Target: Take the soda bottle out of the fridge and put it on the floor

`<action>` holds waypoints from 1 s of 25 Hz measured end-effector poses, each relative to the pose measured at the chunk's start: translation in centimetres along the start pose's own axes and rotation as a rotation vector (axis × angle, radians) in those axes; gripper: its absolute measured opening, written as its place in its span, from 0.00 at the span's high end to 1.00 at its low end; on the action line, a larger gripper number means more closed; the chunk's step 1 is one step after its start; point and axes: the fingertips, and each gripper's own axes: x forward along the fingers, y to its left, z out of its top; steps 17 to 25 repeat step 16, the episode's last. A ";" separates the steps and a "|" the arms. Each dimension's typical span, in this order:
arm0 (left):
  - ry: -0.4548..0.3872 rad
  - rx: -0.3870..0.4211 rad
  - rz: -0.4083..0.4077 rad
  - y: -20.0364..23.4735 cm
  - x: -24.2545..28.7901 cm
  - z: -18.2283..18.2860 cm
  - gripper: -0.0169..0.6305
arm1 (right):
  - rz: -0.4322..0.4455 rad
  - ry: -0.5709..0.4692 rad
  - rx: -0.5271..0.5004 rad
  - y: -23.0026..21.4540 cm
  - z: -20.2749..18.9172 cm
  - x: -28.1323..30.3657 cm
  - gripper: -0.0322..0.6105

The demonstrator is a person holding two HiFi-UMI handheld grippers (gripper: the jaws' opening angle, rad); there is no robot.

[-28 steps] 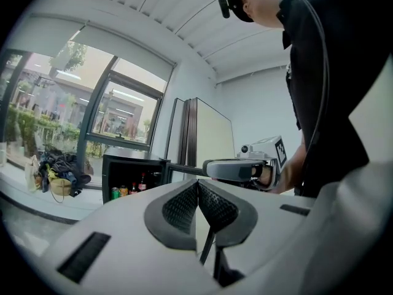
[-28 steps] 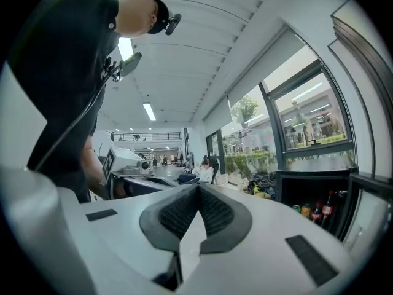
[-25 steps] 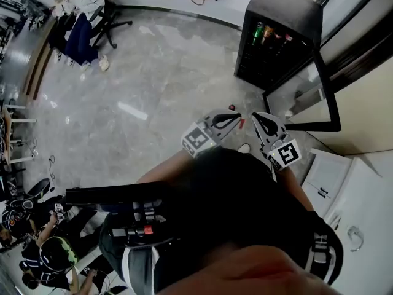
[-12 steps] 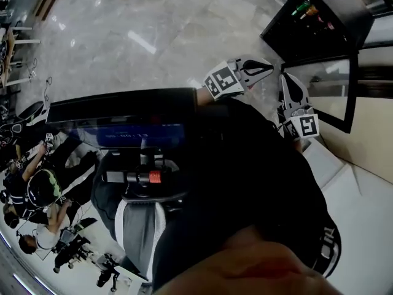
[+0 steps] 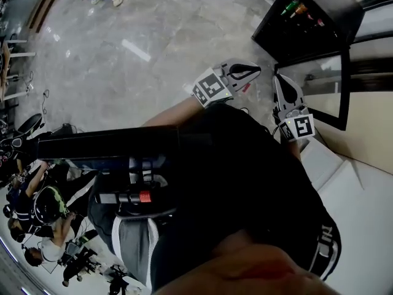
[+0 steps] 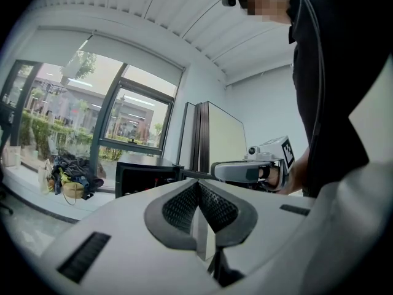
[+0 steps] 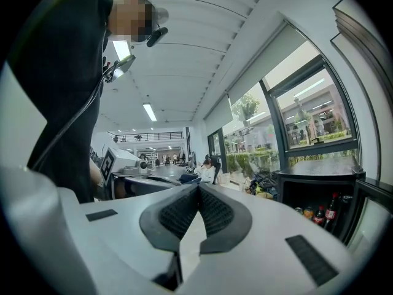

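Note:
A small black fridge stands on the floor with its glass door swung open. Several bottles line its top shelf; the right gripper view shows a dark soda bottle with a red cap among them. My left gripper is shut and empty, held out in front of me toward the fridge. My right gripper is shut with nothing in it, close to the open door's edge. Both are still short of the shelves.
Grey marble floor stretches left of the fridge. A white cabinet sits at the right. A black rig with a screen hangs at my chest. People sit at the far left, and bags lie by the window.
The head view has swung and tilted over the second; the fridge now sits at the upper right. Both grippers have stayed shut and close together near the open door.

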 end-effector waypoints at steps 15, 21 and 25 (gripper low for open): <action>0.028 -0.025 -0.025 -1.4 -0.3 -1.4 0.97 | 0.010 -0.017 -0.012 1.1 -0.6 -0.2 0.93; 0.029 -0.027 -0.028 -1.5 -0.3 -1.5 0.97 | 0.009 -0.017 -0.011 1.1 -0.6 -0.2 0.93; 0.029 -0.027 -0.028 -1.5 -0.3 -1.5 0.97 | 0.009 -0.017 -0.011 1.1 -0.6 -0.2 0.93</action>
